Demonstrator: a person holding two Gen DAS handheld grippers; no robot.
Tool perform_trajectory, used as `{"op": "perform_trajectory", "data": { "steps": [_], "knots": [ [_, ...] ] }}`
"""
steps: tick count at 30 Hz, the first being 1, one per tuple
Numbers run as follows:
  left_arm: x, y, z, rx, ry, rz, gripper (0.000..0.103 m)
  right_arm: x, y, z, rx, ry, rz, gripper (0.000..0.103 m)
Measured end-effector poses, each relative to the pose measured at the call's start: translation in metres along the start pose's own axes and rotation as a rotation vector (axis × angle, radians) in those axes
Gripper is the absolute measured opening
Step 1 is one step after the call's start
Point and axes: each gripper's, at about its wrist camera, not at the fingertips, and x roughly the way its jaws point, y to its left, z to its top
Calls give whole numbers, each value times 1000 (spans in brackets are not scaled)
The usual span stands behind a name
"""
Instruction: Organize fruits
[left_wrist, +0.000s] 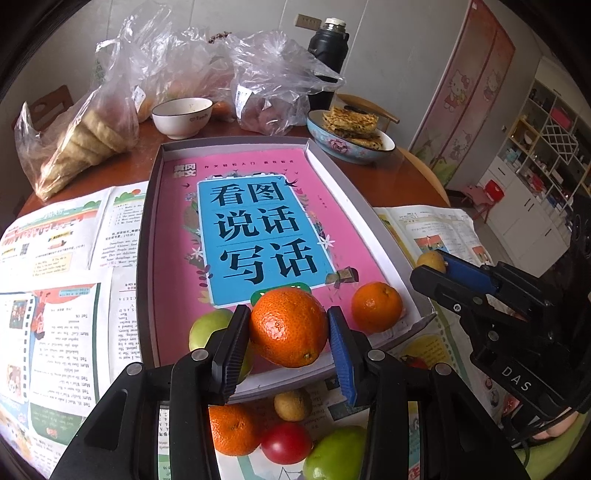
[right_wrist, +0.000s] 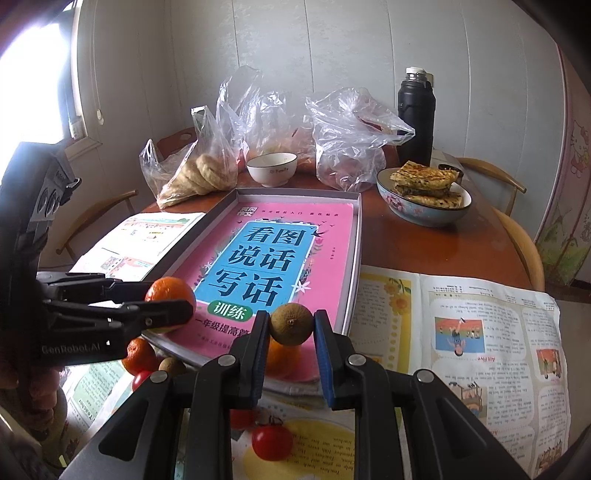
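A: In the left wrist view, the left gripper sits at the lower centre of the frame, its jaws pinching a round orange mandarin above the near end of the shallow grey cardboard tray.

B: And the right gripper, in its own view, has its jaws pinching a small brown round longan, low in the frame over the tray's near edge.

A: Inside the tray lies a pink book with a blue title panel. A second orange mandarin rests on it toward the lower right, and a green round fruit shows just left of the left gripper, partly hidden by its black finger.

B: Below the tray, at the bottom of the left wrist frame, loose fruit lies on open printed workbook pages: another mandarin, a brown longan, a red cherry tomato and a green fruit.

A: Farther off on the brown wooden tabletop, in the upper half of the frame, stand a white ceramic bowl, a blue patterned bowl of stacked flatbreads, clear plastic bags and a black thermos flask.
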Motion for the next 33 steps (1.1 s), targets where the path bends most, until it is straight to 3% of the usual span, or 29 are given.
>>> {"op": "perform_trajectory", "data": {
  "steps": [33],
  "knots": [
    [31, -19, -7, 45, 73, -46, 44, 52, -9, 15, -12, 83, 0, 24]
  ]
}}
